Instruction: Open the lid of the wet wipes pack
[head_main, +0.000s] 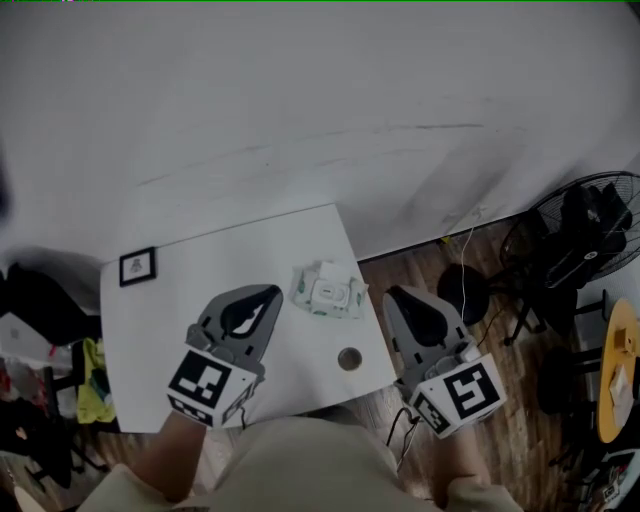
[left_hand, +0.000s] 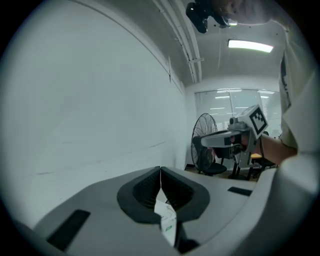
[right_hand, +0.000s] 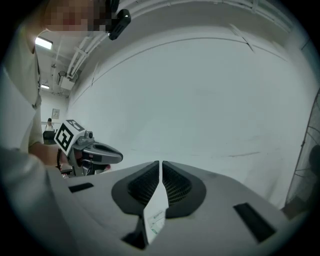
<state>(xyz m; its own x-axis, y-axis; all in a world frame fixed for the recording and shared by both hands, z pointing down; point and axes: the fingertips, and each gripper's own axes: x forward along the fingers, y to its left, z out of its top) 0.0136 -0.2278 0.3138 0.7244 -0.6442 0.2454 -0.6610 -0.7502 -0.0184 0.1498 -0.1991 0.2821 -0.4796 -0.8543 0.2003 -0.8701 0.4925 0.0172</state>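
Note:
The wet wipes pack (head_main: 326, 290), white with a rectangular lid on top, lies on the white table (head_main: 200, 290) near its right edge. My left gripper (head_main: 272, 293) hovers to the pack's left, jaws shut with nothing between them. My right gripper (head_main: 392, 294) hovers just off the table's right edge, also shut and holding nothing. Neither touches the pack. In the left gripper view the jaw tips (left_hand: 160, 170) meet, and a sliver of white with green print (left_hand: 167, 220) shows through the gap behind them. The right gripper view shows the same: tips (right_hand: 160, 163) together, white sliver (right_hand: 156, 212) behind.
A small round brown object (head_main: 349, 358) lies near the table's front right corner. A framed marker card (head_main: 137, 266) sits at the back left. A fan (head_main: 590, 235), a black stool (head_main: 463, 292) and a yellow round table (head_main: 622, 370) stand on the floor to the right. A white wall is ahead.

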